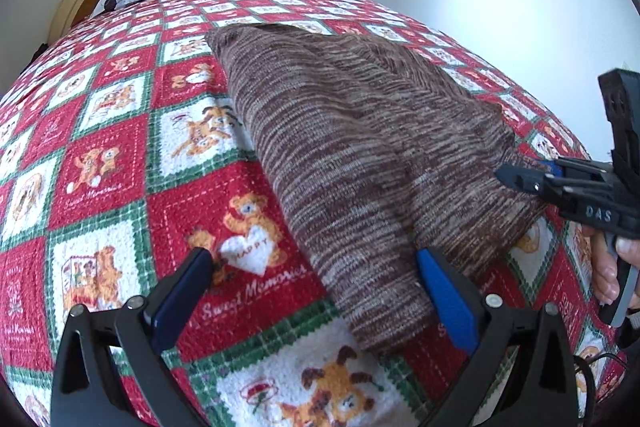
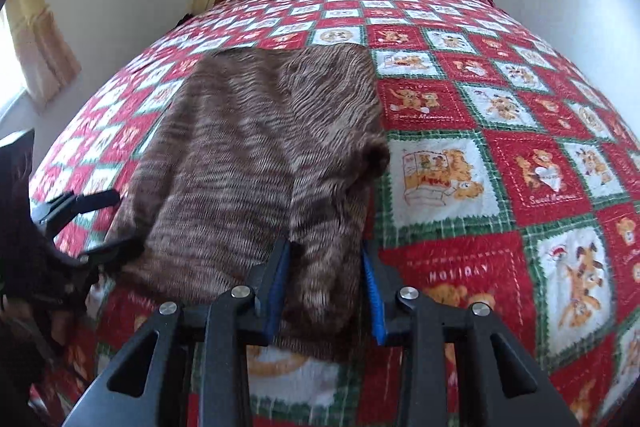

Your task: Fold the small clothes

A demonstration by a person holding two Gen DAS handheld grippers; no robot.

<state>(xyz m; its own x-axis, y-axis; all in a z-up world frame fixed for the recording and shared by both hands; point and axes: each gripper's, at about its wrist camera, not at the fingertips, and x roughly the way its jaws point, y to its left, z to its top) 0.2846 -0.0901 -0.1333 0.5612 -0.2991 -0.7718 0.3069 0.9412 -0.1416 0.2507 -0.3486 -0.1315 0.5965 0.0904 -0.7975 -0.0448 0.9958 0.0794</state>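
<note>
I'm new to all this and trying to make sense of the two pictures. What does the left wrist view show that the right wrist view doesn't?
Only the left wrist view shows the left gripper up close, wide open beside the brown knit garment, and the right gripper from the side.

Only the right wrist view shows the right gripper up close, with the garment's near edge between its blue pads, and a curtain on the left wall.

Both show the garment, the teddy-bear quilt, two pillows and the headboard.

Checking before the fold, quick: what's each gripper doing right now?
Left gripper: open, holding nothing.
Right gripper: closed on the sweater.
</note>
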